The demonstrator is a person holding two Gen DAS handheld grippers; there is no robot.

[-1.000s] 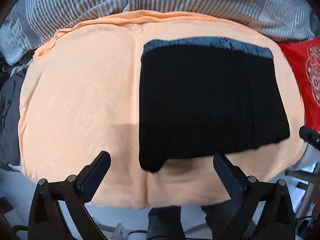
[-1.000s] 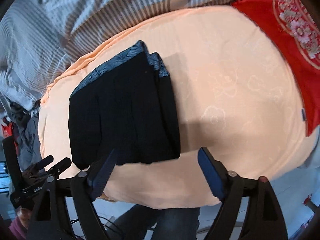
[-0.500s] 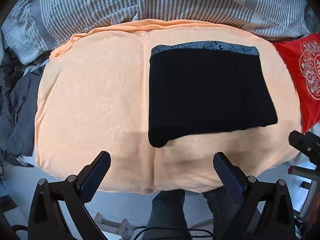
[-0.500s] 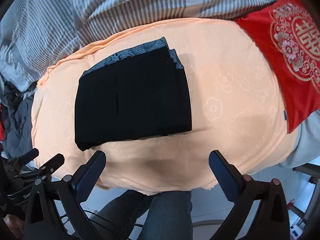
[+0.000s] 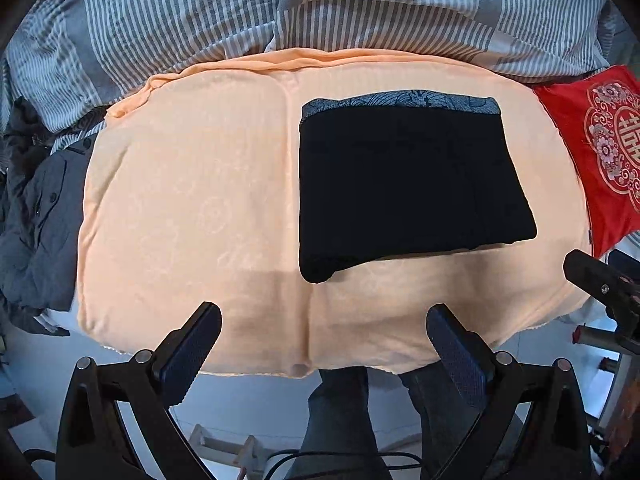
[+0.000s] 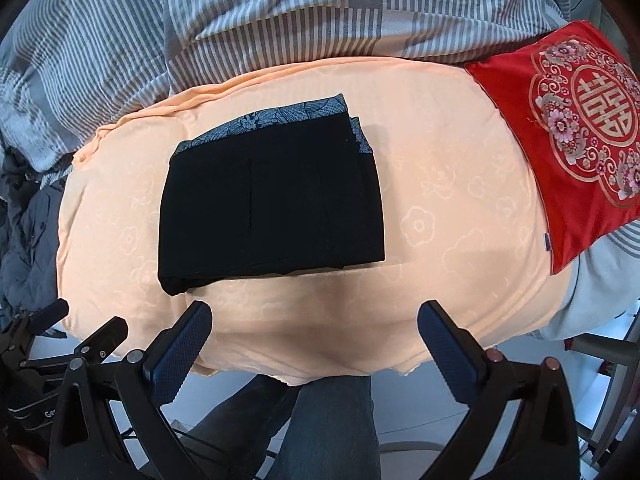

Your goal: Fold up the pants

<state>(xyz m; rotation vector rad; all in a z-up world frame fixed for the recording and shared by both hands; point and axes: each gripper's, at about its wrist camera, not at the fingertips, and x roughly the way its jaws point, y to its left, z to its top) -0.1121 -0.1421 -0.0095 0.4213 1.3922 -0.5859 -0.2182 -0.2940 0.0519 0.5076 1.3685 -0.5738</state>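
The black pants (image 5: 404,184) lie folded into a compact rectangle on the peach blanket (image 5: 192,208), with a blue patterned waistband along the far edge. They also show in the right wrist view (image 6: 272,200). My left gripper (image 5: 324,344) is open and empty, held back over the blanket's near edge, apart from the pants. My right gripper (image 6: 316,340) is open and empty too, near the blanket's front edge. The right gripper's side shows at the right of the left wrist view (image 5: 600,288). The left gripper shows at the lower left of the right wrist view (image 6: 48,344).
A grey striped duvet (image 5: 320,8) lies behind the blanket. A red embroidered cushion (image 6: 576,132) sits at the right. Dark grey clothes (image 5: 36,216) are heaped at the left. The person's legs in jeans (image 6: 320,424) stand below the bed edge over a white floor.
Both grippers have pulled back and up from the folded pants, so the pants look smaller and farther off. The pants have stayed in place.
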